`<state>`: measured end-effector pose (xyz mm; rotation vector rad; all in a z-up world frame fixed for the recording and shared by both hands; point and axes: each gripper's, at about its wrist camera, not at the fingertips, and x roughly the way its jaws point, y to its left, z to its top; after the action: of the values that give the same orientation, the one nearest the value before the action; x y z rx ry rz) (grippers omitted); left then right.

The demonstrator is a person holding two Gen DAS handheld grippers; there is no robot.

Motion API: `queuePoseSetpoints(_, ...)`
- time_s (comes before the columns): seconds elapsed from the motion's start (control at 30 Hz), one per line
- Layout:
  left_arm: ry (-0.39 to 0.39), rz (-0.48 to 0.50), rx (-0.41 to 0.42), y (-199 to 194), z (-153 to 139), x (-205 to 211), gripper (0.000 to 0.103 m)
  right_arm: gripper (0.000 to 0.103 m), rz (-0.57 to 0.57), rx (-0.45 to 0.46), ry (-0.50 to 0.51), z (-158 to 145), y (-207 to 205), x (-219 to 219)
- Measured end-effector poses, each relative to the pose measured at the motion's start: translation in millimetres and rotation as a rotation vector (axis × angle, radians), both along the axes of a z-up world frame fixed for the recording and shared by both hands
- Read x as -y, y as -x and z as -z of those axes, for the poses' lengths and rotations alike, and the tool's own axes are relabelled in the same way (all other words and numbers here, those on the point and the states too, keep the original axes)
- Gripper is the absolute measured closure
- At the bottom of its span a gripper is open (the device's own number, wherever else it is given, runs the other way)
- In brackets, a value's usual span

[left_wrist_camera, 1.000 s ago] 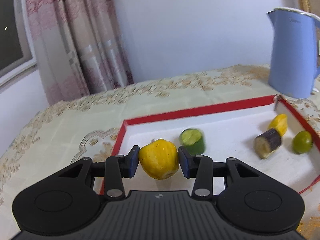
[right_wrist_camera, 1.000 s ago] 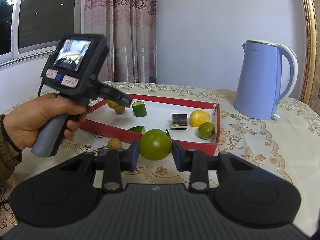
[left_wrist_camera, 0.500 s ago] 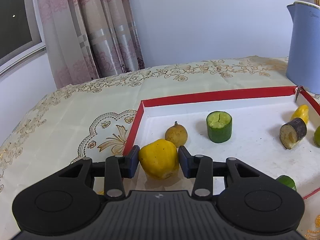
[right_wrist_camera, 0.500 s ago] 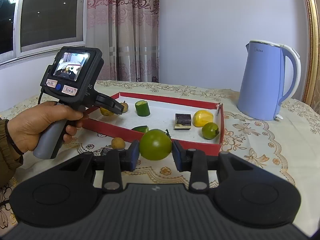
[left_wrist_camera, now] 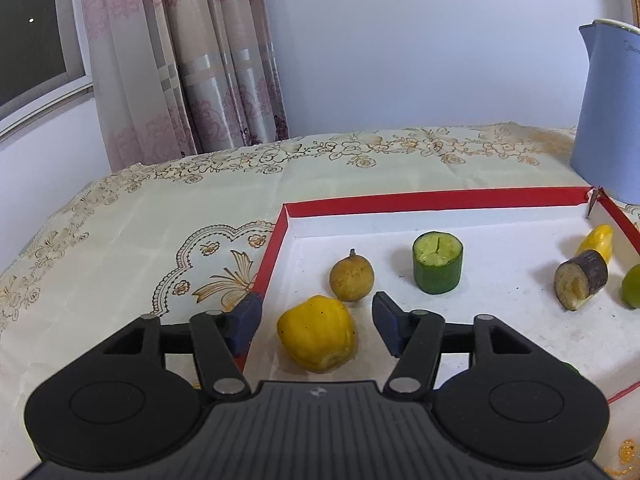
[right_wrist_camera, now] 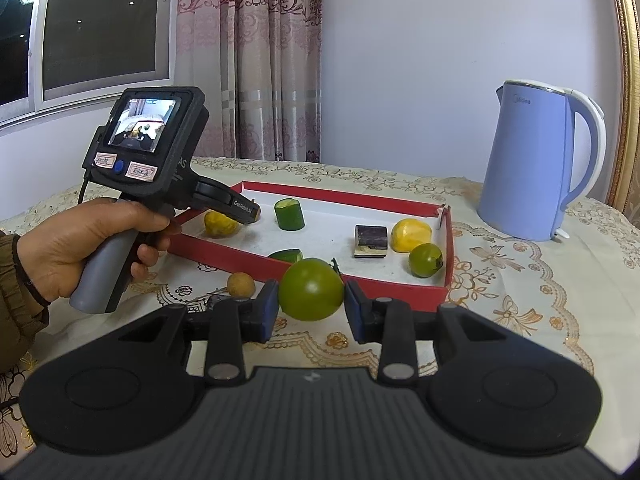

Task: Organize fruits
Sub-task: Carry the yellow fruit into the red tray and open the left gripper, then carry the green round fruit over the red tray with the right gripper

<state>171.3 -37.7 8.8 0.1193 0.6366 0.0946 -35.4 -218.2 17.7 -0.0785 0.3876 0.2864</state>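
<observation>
In the red tray's point(left_wrist_camera: 440, 201) near-left corner the yellow fruit point(left_wrist_camera: 317, 333) sits between the left gripper's point(left_wrist_camera: 316, 330) jaws, which have just been opening and stand clear of it. Only the right wrist view shows the right gripper point(right_wrist_camera: 311, 307) clamped on a green tomato point(right_wrist_camera: 311, 294) above the counter point(right_wrist_camera: 540, 300), and the hand point(right_wrist_camera: 76, 248) holding the left tool.

Two close wrist views, sharing red tray point(left_wrist_camera: 440, 199)

Pale wall point(right_wrist_camera: 400, 60), floral curtain point(right_wrist_camera: 248, 60), perhaps night window point(right_wrist_camera: 100, 24)
</observation>
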Motion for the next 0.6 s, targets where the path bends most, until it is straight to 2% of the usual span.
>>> queuePoseSetpoints(0.2, 0.004, 0.012, 0.022, 10, -7, 1, 0.027, 0.070, 0.004, 0.005, 0.000, -2, -1, -1)
queuePoseSetpoints(0.3, 0.019, 0.018, 0.043, 23, -17, -3, 0.026, 0.070, 0.005, 0.012, 0.006, -4, -1, -2)
queuePoseSetpoints(0.4, 0.059, 0.019, 0.087, 44, -28, -14, 0.015, 0.070, 0.002, 0.036, 0.024, -12, -2, -4)
queuePoseSetpoints(0.6, 0.136, -0.023, 0.152, 66, -32, -30, 0.014, 0.070, 0.001, 0.115, 0.056, -45, -23, -14)
